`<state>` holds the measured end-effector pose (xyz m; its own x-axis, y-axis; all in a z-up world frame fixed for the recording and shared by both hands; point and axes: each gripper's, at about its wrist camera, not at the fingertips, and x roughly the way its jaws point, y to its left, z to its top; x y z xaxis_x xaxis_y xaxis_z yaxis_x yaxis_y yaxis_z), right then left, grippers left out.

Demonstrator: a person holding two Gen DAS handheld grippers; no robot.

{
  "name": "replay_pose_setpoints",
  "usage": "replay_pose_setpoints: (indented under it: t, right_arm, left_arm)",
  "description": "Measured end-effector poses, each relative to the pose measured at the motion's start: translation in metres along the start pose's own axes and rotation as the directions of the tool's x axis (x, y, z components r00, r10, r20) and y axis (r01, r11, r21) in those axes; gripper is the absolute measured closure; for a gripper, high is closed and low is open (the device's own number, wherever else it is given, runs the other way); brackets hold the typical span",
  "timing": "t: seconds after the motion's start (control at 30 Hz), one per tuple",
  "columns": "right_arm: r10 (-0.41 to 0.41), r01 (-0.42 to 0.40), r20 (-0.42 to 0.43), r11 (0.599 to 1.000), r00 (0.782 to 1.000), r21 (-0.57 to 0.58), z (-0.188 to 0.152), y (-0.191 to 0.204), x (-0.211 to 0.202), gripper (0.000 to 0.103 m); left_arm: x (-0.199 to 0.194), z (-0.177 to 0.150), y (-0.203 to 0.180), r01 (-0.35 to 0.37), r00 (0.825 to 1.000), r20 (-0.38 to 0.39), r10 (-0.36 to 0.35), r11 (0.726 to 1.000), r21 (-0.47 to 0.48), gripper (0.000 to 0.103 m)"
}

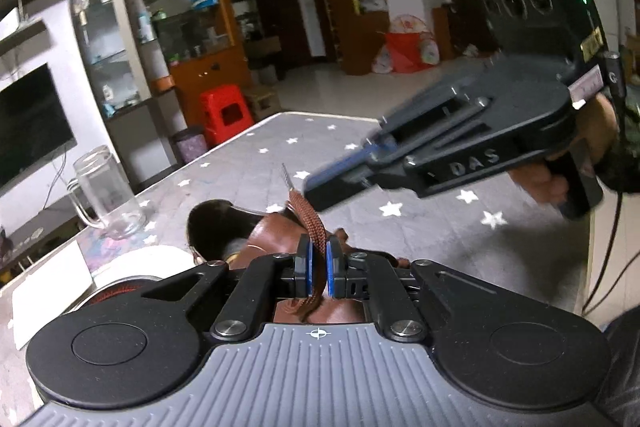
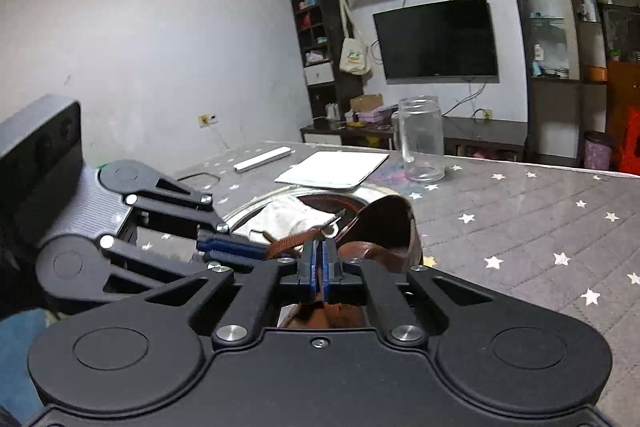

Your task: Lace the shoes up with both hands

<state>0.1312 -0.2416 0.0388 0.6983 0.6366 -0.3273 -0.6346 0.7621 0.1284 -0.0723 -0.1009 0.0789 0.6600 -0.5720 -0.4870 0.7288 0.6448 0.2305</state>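
A brown leather shoe [image 1: 260, 231] [image 2: 384, 227] lies on the star-patterned table cover, its opening facing away. My left gripper [image 1: 319, 259] [image 2: 262, 251] is shut on the brown shoelace [image 1: 308, 219], which rises out of its pads to a stiff tip [image 1: 286, 173]. In the right wrist view the shoelace [image 2: 292, 241] runs from the left gripper across to my right gripper [image 2: 319, 251]. The right gripper is shut with its pads pinching the lace just below the tip. Seen from the left wrist, the right gripper [image 1: 314, 191] reaches in from the right, blurred, held by a hand [image 1: 560, 171].
A clear glass jar with a handle [image 1: 108, 195] [image 2: 422, 139] stands left of the shoe. A white flat board [image 2: 336, 167], a white bar [image 2: 262, 159] and a round metal dish [image 2: 248, 211] with a white cloth lie behind it. The table's far edge [image 2: 520, 163] is close.
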Motion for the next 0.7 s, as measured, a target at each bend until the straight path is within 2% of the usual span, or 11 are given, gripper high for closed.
replay_pose_setpoints:
  t: [0.03, 0.07, 0.23, 0.37, 0.43, 0.63, 0.7]
  right_arm:
    - [-0.038, 0.038, 0.001, 0.998, 0.999, -0.058, 0.003, 0.005, 0.004, 0.099]
    - [-0.048, 0.048, -0.008, 0.997, 0.999, -0.058, 0.004, 0.005, 0.005, 0.099]
    - [0.029, -0.027, -0.016, 0.994, 0.999, 0.101, 0.004, -0.013, 0.001, 0.097]
    - [0.093, -0.091, -0.009, 0.986, 0.996, 0.141, 0.002, -0.017, -0.003, 0.083]
    - [0.112, -0.109, -0.004, 0.982, 0.994, 0.155, 0.003, -0.017, -0.006, 0.081]
    - [0.144, -0.142, 0.007, 0.964, 0.99, 0.225, 0.005, -0.021, 0.004, 0.081]
    - [0.129, -0.129, 0.014, 0.964, 0.992, 0.234, 0.005, -0.022, 0.003, 0.092]
  left_arm:
    - [0.0, 0.0, 0.0, -0.002, 1.0, 0.001, 0.002, 1.0, 0.001, 0.096]
    - [0.0, 0.001, 0.0, -0.006, 1.0, 0.004, 0.006, 1.0, -0.001, 0.096]
    - [0.003, -0.001, 0.004, -0.022, 1.0, -0.001, 0.022, 1.0, -0.021, 0.096]
    - [0.002, -0.001, 0.002, -0.012, 1.0, 0.006, 0.012, 1.0, -0.02, 0.096]
    - [0.001, -0.001, 0.0, -0.005, 1.0, 0.011, 0.005, 1.0, -0.016, 0.096]
    - [0.0, -0.001, -0.001, -0.01, 1.0, 0.013, 0.01, 1.0, -0.021, 0.096]
    - [-0.001, -0.001, 0.002, -0.021, 0.999, 0.028, 0.022, 0.998, -0.051, 0.095]
